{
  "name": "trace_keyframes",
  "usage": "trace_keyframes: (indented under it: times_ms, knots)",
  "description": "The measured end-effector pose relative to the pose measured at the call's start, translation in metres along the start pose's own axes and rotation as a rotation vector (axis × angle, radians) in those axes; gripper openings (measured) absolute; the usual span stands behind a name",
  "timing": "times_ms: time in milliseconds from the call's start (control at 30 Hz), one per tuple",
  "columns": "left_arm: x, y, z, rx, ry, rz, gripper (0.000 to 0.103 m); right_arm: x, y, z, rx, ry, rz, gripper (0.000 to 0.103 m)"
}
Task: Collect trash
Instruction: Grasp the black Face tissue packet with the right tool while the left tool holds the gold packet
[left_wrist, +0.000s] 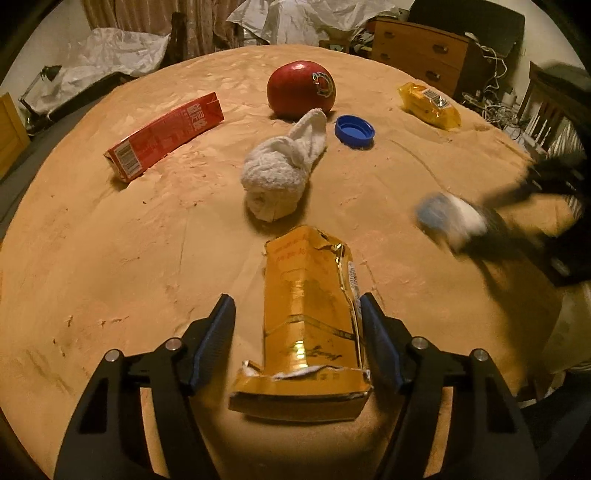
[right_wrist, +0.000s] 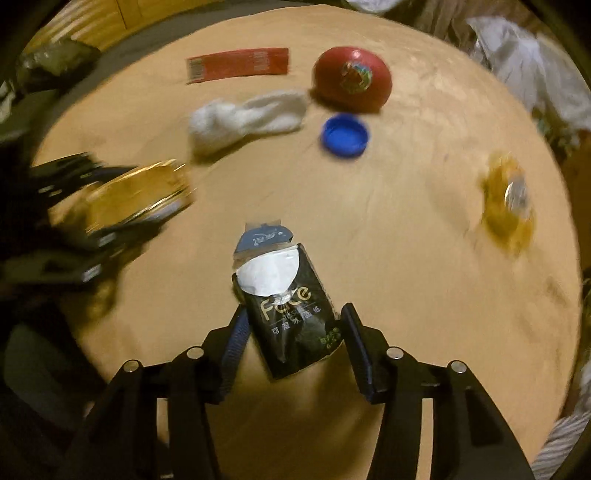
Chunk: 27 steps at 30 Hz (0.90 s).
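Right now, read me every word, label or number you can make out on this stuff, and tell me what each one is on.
"Face": tissue pack between the right gripper fingers; the smaller Chinese print under it is unreadable.
Gold carton between the left gripper fingers: script too blurred.
Red carton: Chinese characters and barcode, too small.
Yellow packet: barcode label, illegible.
Red ball: a logo, no readable text.

Black tissue pack (right_wrist: 291, 317): "Face", "可湿水面纸". Red carton (left_wrist: 166, 136): barcode, characters unreadable.

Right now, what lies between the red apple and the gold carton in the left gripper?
The rolled white sock lies between the red apple and the gold carton, clearest in the left wrist view.
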<state>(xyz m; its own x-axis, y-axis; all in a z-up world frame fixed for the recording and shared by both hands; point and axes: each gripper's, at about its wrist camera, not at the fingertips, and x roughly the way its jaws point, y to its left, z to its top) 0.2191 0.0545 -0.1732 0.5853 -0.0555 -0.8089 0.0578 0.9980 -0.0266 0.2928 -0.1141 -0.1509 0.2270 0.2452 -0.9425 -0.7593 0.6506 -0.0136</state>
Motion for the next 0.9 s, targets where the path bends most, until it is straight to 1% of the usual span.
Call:
trace_keyframes:
  times_ms: [67,100,133,200,300,400,467,500,567,633,767,900]
  knots:
    - [0.0,0.001,0.001,-0.009,0.001,0.002,0.066,-0.005,0.006,-0.008,-0.015,0.0,0.007,0.059]
    - [0.001,0.002,0.002,-0.017,0.004,0.002,0.067,-0.009,0.013,-0.01,-0.05,-0.009,-0.012,0.066]
    - [0.0,0.002,0.002,-0.022,0.006,0.003,0.067,-0.013,0.02,-0.011,-0.077,-0.018,-0.025,0.067]
    - [-0.001,0.002,0.002,-0.031,0.013,0.007,0.067,-0.018,0.025,-0.009,-0.123,-0.032,-0.015,0.068]
    - [-0.001,0.001,0.002,-0.041,0.023,0.017,0.068,-0.019,0.038,-0.001,-0.253,-0.025,-0.041,0.069]
    - [0.001,-0.003,0.003,-0.023,0.027,0.043,0.068,-0.008,0.049,0.006,-0.357,0.024,-0.062,0.069]
    - [0.003,-0.005,0.004,-0.014,0.027,0.055,0.069,0.001,0.052,0.009,-0.386,0.051,-0.082,0.069]
    - [0.003,-0.005,0.004,-0.013,0.025,0.058,0.069,0.007,0.051,0.011,-0.382,0.064,-0.074,0.067]
    - [0.002,-0.005,0.004,-0.013,0.022,0.064,0.069,0.012,0.051,0.013,-0.373,0.069,-0.061,0.059]
    - [0.002,-0.006,0.003,-0.012,0.017,0.07,0.069,0.011,0.051,0.013,-0.351,0.06,-0.05,0.048]
    - [0.002,-0.008,0.002,-0.009,0.002,0.079,0.068,0.007,0.053,0.007,-0.307,0.035,-0.061,0.045]
    - [0.0,-0.011,-0.001,-0.008,-0.015,0.088,0.062,0.001,0.054,-0.005,-0.233,-0.014,-0.075,0.041]
